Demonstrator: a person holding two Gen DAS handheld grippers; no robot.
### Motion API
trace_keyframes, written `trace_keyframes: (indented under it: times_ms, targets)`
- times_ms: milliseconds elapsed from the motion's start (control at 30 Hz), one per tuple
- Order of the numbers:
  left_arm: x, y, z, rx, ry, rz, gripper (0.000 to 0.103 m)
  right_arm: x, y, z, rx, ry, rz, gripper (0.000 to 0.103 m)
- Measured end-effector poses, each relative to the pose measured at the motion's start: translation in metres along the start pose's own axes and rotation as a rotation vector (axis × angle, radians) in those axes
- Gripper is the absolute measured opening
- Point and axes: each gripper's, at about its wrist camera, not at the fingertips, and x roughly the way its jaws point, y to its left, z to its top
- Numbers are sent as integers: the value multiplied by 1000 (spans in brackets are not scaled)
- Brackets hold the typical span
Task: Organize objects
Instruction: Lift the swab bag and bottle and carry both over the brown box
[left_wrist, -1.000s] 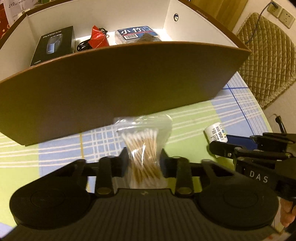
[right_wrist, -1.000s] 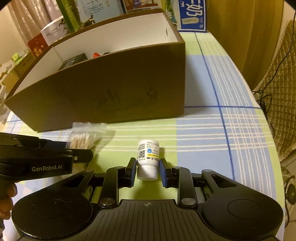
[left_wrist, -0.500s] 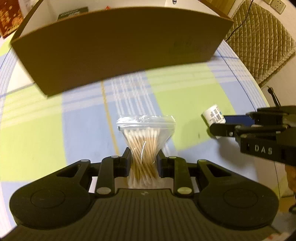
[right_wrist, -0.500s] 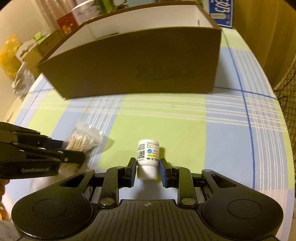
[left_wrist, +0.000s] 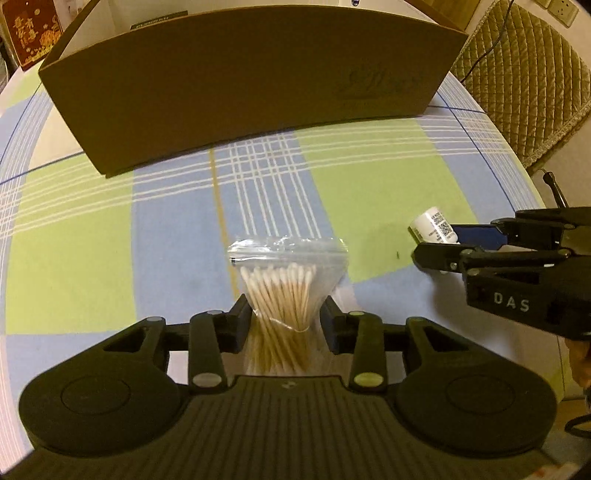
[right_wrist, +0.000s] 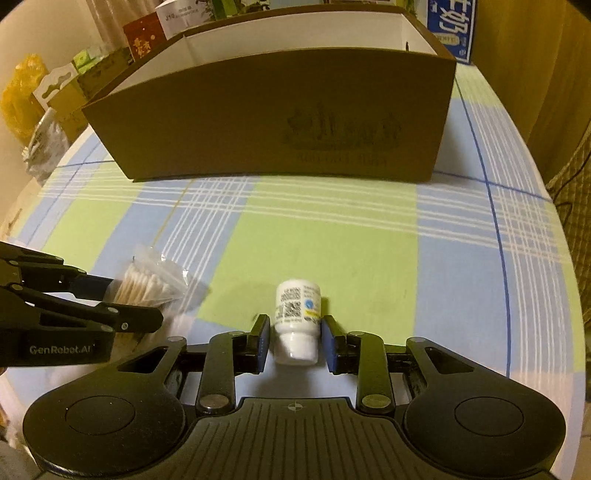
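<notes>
Pinching looks like the step in hand on both sides. The bag of cotton swabs (left_wrist: 286, 291) is squeezed at its waist between the fingers of the left gripper (left_wrist: 286, 325), low over the counter (left_wrist: 388, 184); whether it's touching the cloth can't be told. The little white bottle (right_wrist: 297, 325) sits between the fingers of the right gripper (right_wrist: 297, 338), which are close on either side, though a thin gap seems to be left, so a firm hold can't be confirmed.

Both things are probably meant for the brown cardboard box (right_wrist: 258, 118), well ahead of them. Its front wall is tall, so a clear lift before any forward move is advised, and the bottle should be gripped properly first.

Writing-wise: "DAS" is read on one gripper, "GenRobot.AI" on the other. QR codes are seen on the bottle label, the small print being too tiny to read.
</notes>
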Motion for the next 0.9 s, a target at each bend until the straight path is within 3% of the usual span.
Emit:
trace_keyframes:
  times_ms: [300,900]
  targets:
    - [-3,2,-4,-6,-19,21,22,-1,8,-1,-29,10,-6,24]
    - [-28,-9,2,22,-80,13,20,-28,11,1,12,-44,27,24]
